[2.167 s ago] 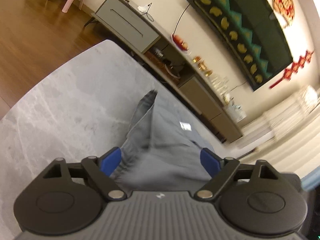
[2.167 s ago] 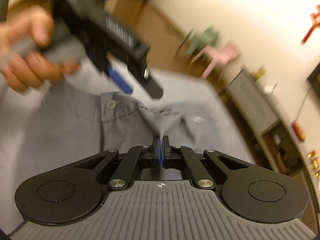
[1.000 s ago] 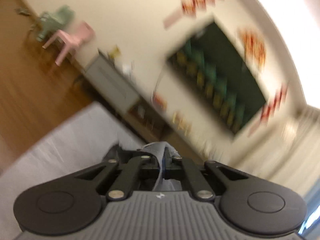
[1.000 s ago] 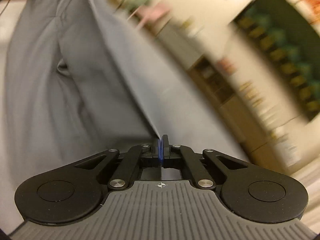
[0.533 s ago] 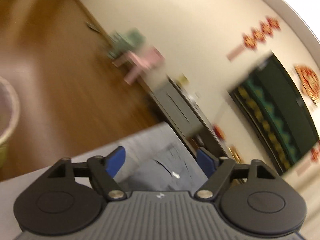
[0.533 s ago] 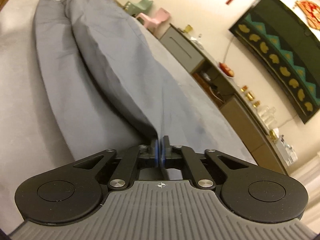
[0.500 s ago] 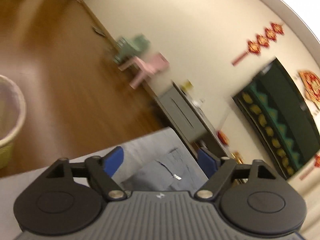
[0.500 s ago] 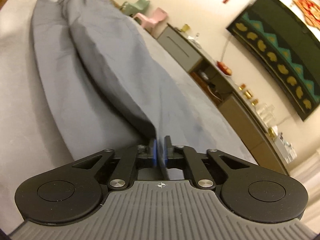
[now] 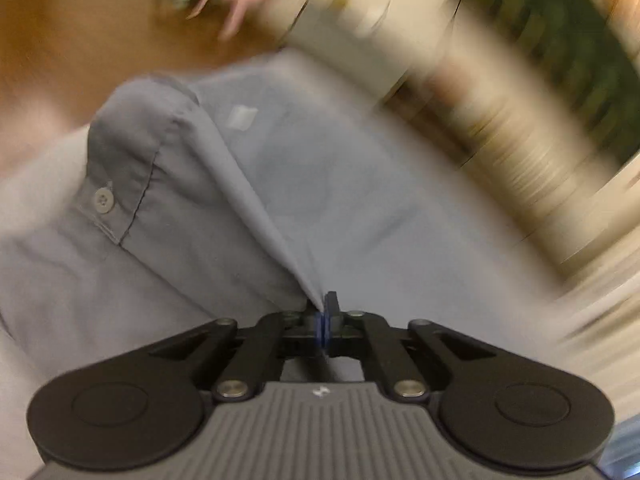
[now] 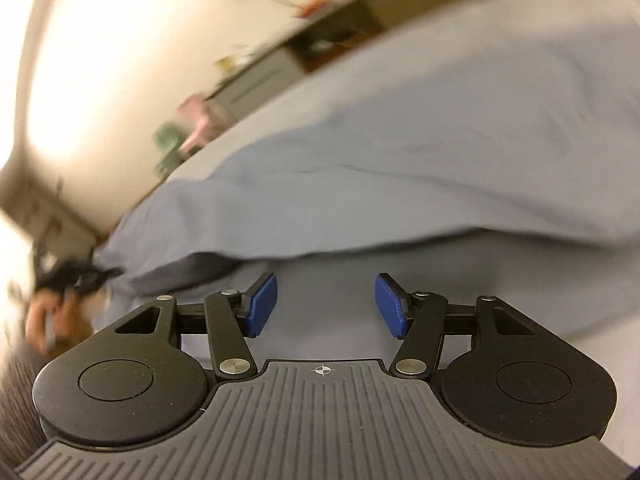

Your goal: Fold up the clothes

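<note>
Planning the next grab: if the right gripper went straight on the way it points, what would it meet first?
Probably the grey fabric shirt on the table: flat cloth lies right ahead of the open right gripper, then a raised fold. Blur makes depth uncertain.

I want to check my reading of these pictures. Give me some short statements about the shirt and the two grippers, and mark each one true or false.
1. The left gripper is shut on a fold of the grey shirt. True.
2. The right gripper is clamped on the shirt. False: its jaws have just been opening and stand apart, with cloth lying under them but not pinched.
3. A button shows on the shirt in the left wrist view. True.
4. The shirt is bright red. False: it is grey.
5. A hand shows at the left edge of the right wrist view. True.
</note>
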Tool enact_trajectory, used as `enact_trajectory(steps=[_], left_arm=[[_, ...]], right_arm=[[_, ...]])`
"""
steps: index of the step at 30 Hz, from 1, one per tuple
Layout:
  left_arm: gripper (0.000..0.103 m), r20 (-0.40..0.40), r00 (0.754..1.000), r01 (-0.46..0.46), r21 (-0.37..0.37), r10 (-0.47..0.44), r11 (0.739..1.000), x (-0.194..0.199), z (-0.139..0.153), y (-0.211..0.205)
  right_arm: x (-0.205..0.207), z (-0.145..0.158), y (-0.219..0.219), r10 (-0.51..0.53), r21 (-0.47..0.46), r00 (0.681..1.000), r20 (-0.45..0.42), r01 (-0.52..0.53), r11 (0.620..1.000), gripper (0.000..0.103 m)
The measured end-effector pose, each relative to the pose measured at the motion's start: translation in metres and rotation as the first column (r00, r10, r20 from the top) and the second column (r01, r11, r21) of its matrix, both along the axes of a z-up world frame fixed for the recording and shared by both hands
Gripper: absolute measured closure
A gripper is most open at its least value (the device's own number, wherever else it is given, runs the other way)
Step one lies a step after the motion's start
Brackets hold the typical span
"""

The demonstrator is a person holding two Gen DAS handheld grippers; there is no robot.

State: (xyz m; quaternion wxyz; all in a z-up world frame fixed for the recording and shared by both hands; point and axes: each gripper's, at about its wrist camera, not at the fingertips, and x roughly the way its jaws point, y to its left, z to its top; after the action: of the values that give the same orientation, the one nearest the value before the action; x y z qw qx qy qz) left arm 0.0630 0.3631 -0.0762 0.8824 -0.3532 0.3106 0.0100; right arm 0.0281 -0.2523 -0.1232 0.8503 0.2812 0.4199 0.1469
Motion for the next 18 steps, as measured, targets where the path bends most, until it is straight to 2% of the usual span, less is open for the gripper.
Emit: enact_trajectory(steps=[1, 2, 3, 4, 6, 8, 10, 12, 14, 15, 16, 18], left_arm=[[0.102, 0.125, 0.992, 0.008, -0.089, 0.003, 0.996, -0.025, 0.007, 0.013], [0.102, 0.228, 0.974, 0.033, -0.164, 0.005, 0.986, -0.048, 0.01, 0.025], [0.102, 0.25, 0.968, 0.083, -0.199, -0.031, 0.976, -0.061, 0.001, 0.036], [0.101, 0.229, 0.971, 0.125, -0.238, -0.069, 0.963, -0.064, -0.009, 0.044], [0.098, 0.132, 0.983, 0.156, -0.259, -0.125, 0.953, -0.066, -0.025, 0.052], [0.097, 0.023, 0.992, 0.123, -0.211, -0.121, 0.97, -0.065, -0.035, 0.054], [0.094, -0.072, 0.992, 0.092, -0.195, -0.108, 0.976, -0.062, -0.043, 0.057], [0.088, -0.171, 0.981, 0.067, -0.132, -0.09, 0.989, -0.054, -0.05, 0.055], [0.086, -0.251, 0.965, 0.055, -0.097, -0.078, 0.994, -0.048, -0.057, 0.05], [0.088, -0.258, 0.963, 0.054, -0.091, -0.076, 0.994, -0.044, -0.056, 0.053], [0.089, -0.256, 0.964, 0.057, -0.081, -0.076, 0.995, -0.041, -0.055, 0.053], [0.093, -0.248, 0.966, 0.062, -0.068, -0.077, 0.996, -0.033, -0.058, 0.055]], right_arm=[[0.0, -0.008, -0.013, -0.048, 0.05, 0.998, -0.032, 0.049, 0.998, 0.051], [-0.001, -0.015, -0.027, -0.092, 0.127, 0.994, -0.056, 0.098, 0.987, 0.05], [-0.002, -0.022, -0.039, -0.129, 0.205, 0.988, -0.082, 0.143, 0.968, 0.049], [-0.002, -0.028, -0.051, -0.167, 0.276, 0.98, -0.109, 0.191, 0.942, 0.049], [-0.003, -0.036, -0.068, -0.235, 0.361, 0.961, -0.147, 0.274, 0.892, 0.05], [-0.006, -0.037, -0.079, -0.3, 0.38, 0.939, -0.167, 0.342, 0.859, 0.049], [-0.012, -0.036, -0.092, -0.368, 0.38, 0.912, -0.183, 0.411, 0.829, 0.047], [-0.019, -0.035, -0.105, -0.428, 0.389, 0.881, -0.2, 0.472, 0.791, 0.041], [-0.021, -0.033, -0.121, -0.468, 0.38, 0.859, -0.209, 0.512, 0.77, 0.04], [-0.019, -0.031, -0.127, -0.48, 0.363, 0.851, -0.211, 0.525, 0.77, 0.045], [-0.012, -0.027, -0.133, -0.485, 0.317, 0.849, -0.208, 0.528, 0.788, 0.049], [0.002, -0.016, -0.147, -0.514, 0.189, 0.839, -0.178, 0.542, 0.819, 0.069]])
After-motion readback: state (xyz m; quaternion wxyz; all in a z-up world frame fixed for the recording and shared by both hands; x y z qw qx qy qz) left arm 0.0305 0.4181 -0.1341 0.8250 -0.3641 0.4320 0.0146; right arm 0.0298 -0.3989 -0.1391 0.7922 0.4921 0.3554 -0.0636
